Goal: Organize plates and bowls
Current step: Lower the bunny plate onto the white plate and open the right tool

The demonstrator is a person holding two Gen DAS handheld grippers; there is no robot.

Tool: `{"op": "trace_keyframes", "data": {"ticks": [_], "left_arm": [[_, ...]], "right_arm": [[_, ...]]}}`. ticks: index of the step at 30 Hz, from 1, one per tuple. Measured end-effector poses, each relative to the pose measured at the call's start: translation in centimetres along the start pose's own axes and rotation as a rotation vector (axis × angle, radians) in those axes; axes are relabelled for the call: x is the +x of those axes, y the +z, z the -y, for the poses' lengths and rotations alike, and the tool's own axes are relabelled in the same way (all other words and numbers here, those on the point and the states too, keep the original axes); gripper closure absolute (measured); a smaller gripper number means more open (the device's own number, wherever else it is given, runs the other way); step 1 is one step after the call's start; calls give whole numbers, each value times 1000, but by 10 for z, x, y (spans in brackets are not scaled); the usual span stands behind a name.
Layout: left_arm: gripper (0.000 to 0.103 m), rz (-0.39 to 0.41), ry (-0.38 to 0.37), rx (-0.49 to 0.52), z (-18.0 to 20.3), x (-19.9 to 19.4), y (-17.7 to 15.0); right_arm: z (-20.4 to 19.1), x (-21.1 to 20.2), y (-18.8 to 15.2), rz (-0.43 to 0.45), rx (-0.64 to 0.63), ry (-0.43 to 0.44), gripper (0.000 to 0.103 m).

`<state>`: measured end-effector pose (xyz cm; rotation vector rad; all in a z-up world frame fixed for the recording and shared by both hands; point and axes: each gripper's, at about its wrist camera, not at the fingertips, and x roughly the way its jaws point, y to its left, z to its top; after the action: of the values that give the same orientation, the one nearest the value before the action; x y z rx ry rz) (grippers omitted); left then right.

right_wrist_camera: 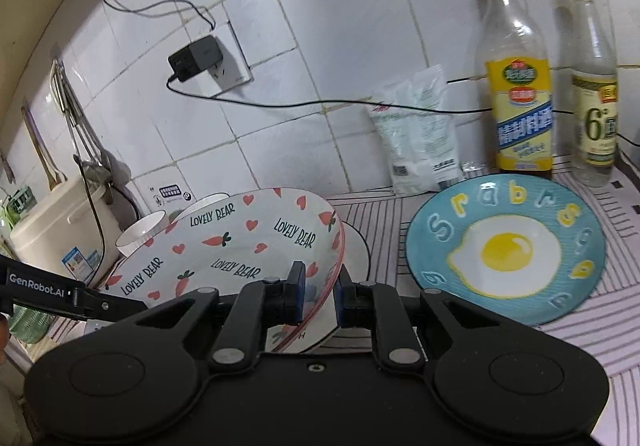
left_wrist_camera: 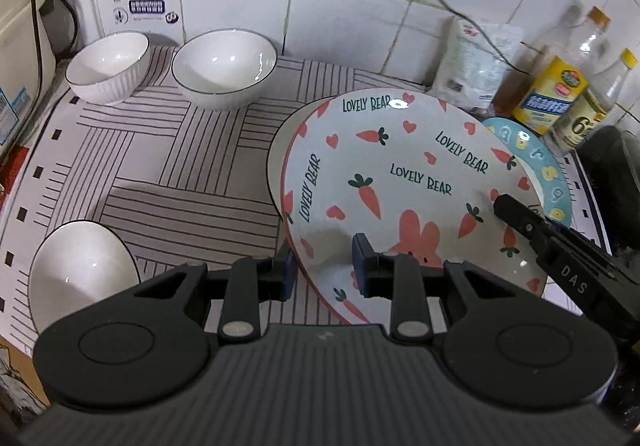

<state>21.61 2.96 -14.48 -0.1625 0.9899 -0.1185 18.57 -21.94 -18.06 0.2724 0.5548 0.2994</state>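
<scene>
A white "Lovely Bear" plate with carrots and hearts is tilted above a plain white plate on the striped mat. My left gripper straddles its near rim with a gap at the pads. My right gripper straddles the opposite rim, pads close to it; its finger shows in the left wrist view. A blue fried-egg plate lies flat to the right. Three white bowls stand on the mat.
Two bottles and a white pouch stand against the tiled wall at the back right. A charger and cable hang from a socket. A cream appliance stands at the left.
</scene>
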Motion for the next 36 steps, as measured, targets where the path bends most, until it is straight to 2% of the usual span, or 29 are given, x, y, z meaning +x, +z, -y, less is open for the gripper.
{"op": "trace_keyframes", "data": {"ticks": [14, 20, 30, 36], "left_arm": [[76, -71, 8, -51, -9, 56, 23], [76, -140, -7, -93, -20, 66, 33], [75, -178, 16, -118, -24, 79, 32], [75, -178, 20, -123, -29, 80, 35]], "right_arm": [[12, 55, -7, -43, 6, -10, 84], [13, 67, -7, -73, 12, -19, 84], [3, 76, -10, -114, -48, -50, 83], [-16, 79, -12, -134, -187, -79, 74]]}}
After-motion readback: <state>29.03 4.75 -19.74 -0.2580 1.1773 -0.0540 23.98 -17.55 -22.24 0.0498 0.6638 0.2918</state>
